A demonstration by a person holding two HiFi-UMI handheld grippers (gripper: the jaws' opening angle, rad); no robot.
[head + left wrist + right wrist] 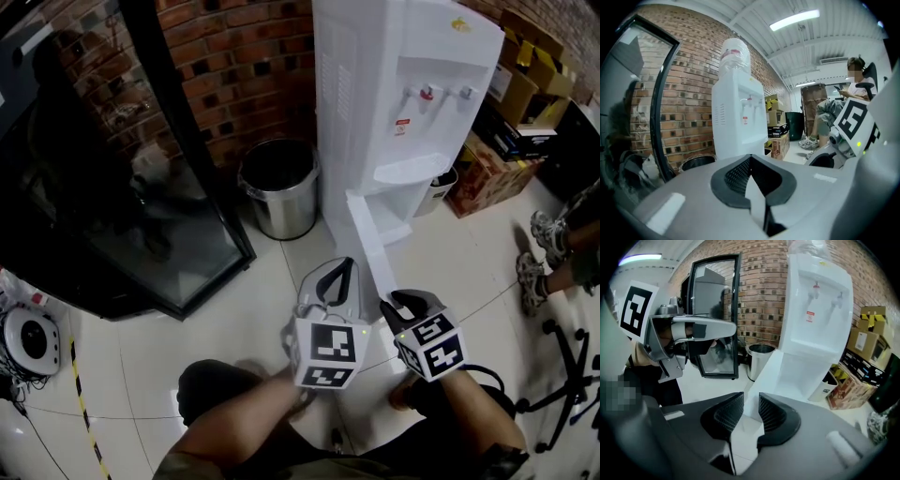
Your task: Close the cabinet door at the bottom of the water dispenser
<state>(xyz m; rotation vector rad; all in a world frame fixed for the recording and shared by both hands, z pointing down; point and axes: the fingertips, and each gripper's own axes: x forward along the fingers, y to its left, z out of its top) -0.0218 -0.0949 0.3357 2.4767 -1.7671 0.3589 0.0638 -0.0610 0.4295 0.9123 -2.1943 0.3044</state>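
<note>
The white water dispenser (403,75) stands against the brick wall. Its bottom cabinet door (367,239) hangs open, swung out toward me. My right gripper (394,302) is at the door's free edge. In the right gripper view its jaws (751,401) stand apart, with the white door (773,376) running up from the gap. I cannot see the pads pressing on it. My left gripper (349,264) hovers just left of the door, its fingertips meeting with nothing between them. In the left gripper view it (750,158) points level at the dispenser (738,117).
A steel bin (279,187) stands left of the dispenser, beside a black glass-door frame (169,187). Cardboard boxes (497,169) and a small white bin (439,187) lie to the right. A seated person's shoes (544,234) and a chair base (572,375) are at far right.
</note>
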